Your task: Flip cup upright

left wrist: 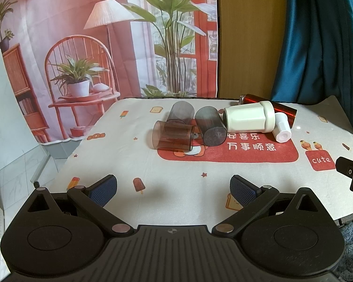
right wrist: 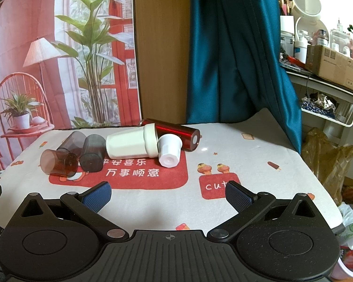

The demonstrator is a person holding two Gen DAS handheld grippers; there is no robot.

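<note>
Several cups lie on their sides at the far middle of the table: a brown translucent cup [left wrist: 173, 135] [right wrist: 58, 162], two grey translucent cups [left wrist: 210, 125] [left wrist: 180, 112] [right wrist: 91, 152] [right wrist: 73, 141], a large white cup [left wrist: 248, 119] [right wrist: 131, 144], a small white cup [left wrist: 281, 128] [right wrist: 169, 150] and a red metallic cylinder [left wrist: 270, 107] [right wrist: 178, 134]. My left gripper [left wrist: 173, 189] is open and empty, well short of the cups. My right gripper [right wrist: 168, 195] is open and empty, also near the front; its edge shows in the left wrist view [left wrist: 351, 174].
The table carries a white printed cloth [left wrist: 153, 171] with a red panel [right wrist: 129, 176]. A printed backdrop [left wrist: 82, 35] and a blue curtain [right wrist: 235, 58] hang behind. A cluttered shelf [right wrist: 322, 70] and bags [right wrist: 327, 159] stand right of the table.
</note>
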